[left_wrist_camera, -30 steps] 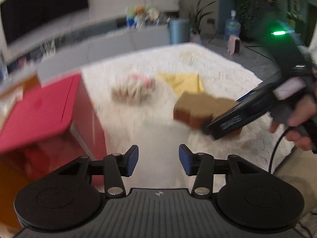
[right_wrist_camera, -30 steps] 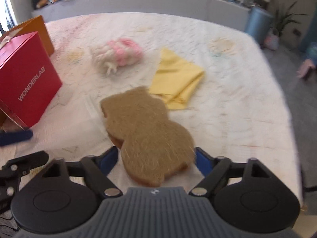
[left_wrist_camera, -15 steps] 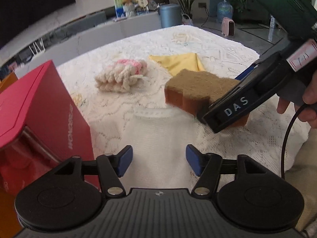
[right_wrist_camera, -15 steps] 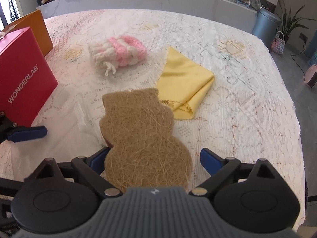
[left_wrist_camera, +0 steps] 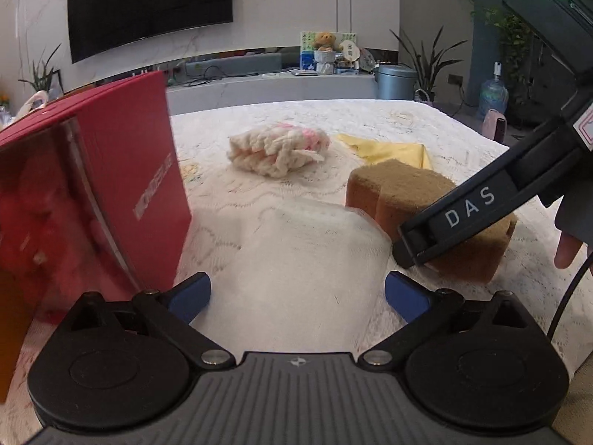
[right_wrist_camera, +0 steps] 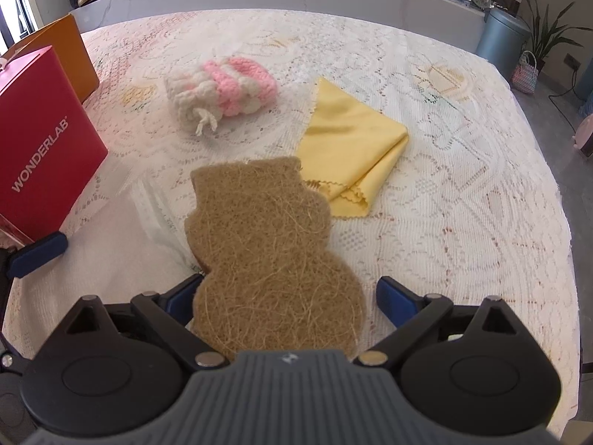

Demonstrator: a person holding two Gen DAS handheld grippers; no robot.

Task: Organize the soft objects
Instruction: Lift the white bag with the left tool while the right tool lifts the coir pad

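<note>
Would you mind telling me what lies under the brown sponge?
The brown sponge rests on the lace tablecloth, its left edge over a white gauzy cloth. The yellow cloth lies beside it. Whatever sits directly beneath the sponge is hidden.

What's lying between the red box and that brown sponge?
A white mesh cloth lies between red box and brown sponge, seen in the left wrist view.

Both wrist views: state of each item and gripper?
left gripper: open, empty, over the white gauze cloth
right gripper: open, straddling the sponge
sponge: flat on the table, ungripped
knit pouch: lying on its side
yellow cloth: folded
red box: lid open
</note>
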